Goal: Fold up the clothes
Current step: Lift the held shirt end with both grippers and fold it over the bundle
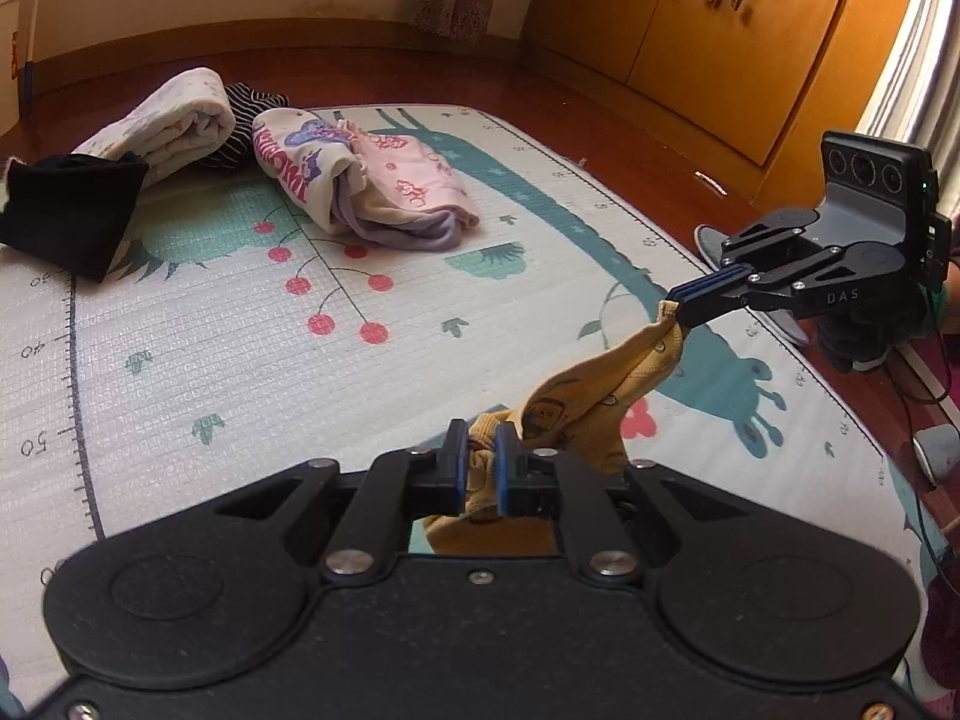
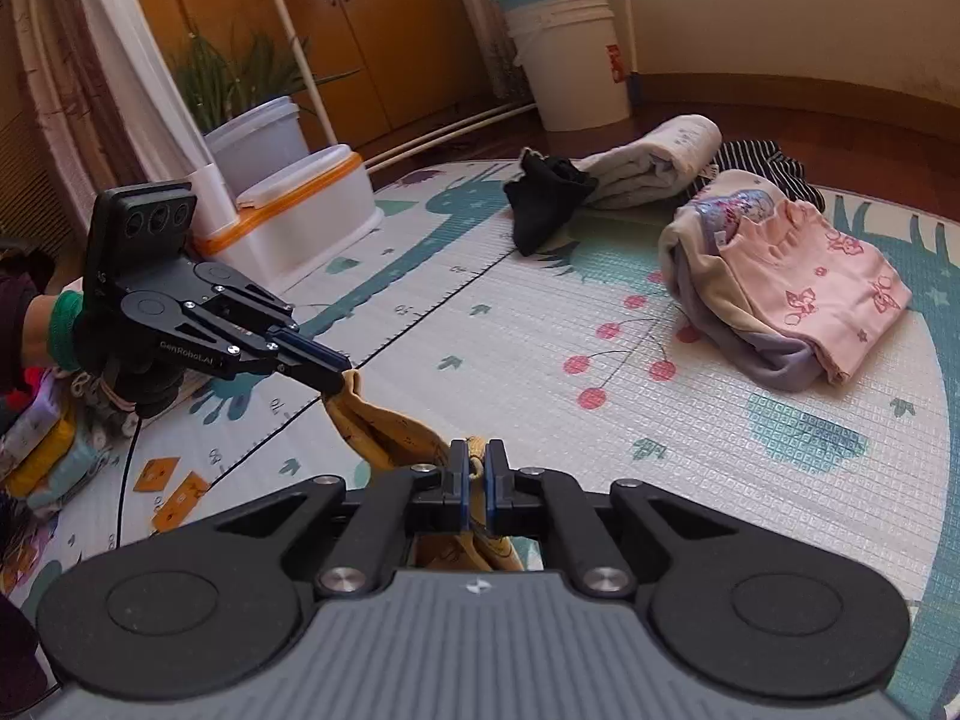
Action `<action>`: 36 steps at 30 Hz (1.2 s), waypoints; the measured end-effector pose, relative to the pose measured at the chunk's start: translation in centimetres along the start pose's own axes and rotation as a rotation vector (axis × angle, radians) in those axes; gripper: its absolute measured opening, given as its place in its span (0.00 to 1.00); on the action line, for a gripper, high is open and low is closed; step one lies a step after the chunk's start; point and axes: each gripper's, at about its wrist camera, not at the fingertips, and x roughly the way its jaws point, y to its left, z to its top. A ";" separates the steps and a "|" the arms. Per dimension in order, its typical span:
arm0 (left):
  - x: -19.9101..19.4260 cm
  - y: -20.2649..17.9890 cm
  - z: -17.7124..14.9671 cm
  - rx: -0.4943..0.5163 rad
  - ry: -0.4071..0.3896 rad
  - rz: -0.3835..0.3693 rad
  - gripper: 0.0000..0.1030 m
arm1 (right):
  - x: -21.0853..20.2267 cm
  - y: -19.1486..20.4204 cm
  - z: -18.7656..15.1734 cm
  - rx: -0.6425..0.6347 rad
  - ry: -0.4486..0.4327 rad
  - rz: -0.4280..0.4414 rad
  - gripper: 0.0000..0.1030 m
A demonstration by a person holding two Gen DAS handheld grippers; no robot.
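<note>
While clamped at opposite ends by the left gripper (image 1: 478, 462) and right gripper (image 2: 477, 474), the yellow printed garment (image 1: 591, 396) hangs bunched above the mat (image 1: 252, 354).

- The yellow garment (image 1: 600, 396) hangs below both gripper bodies, its lower part hidden.
- The striped garment (image 1: 249, 114) lies mostly hidden behind the rolled cream cloth (image 1: 174, 120).
</note>
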 end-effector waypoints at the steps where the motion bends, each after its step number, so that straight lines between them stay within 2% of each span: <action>1: -0.7 -0.9 -0.7 0.015 0.001 -0.008 0.06 | -0.8 0.9 -0.4 -0.016 0.000 0.011 0.07; 7: -3.1 -5.8 -5.1 0.119 0.068 -0.057 0.06 | -4.0 7.0 -3.3 -0.121 0.082 0.112 0.07; 12: -3.7 -8.5 -8.2 0.190 0.123 -0.092 0.06 | -4.4 10.4 -6.3 -0.148 0.172 0.167 0.07; 15: -3.5 -8.9 -9.2 0.170 0.142 -0.117 0.06 | -4.1 11.5 -8.3 -0.155 0.227 0.186 0.07; 23: -2.9 -10.3 -11.0 0.197 0.179 -0.143 0.05 | -4.6 11.9 -11.0 -0.171 0.276 0.184 0.07; 27: -2.1 -11.4 -12.5 0.267 0.226 -0.176 0.05 | -4.1 11.5 -12.0 -0.165 0.291 0.195 0.07; 29: -2.0 -12.5 -13.7 0.365 0.288 -0.218 0.05 | -3.8 12.2 -12.7 -0.229 0.341 0.220 0.11; 31: -1.9 -12.9 -14.5 0.396 0.337 -0.237 0.05 | -3.8 12.9 -13.3 -0.292 0.396 0.250 0.11; 33: -2.0 -12.4 -14.3 0.369 0.327 -0.236 0.05 | -4.1 13.0 -13.4 -0.293 0.417 0.271 0.12; 36: -1.6 -11.3 -13.2 0.305 0.304 -0.192 0.05 | -3.8 12.4 -12.8 -0.248 0.387 0.229 0.14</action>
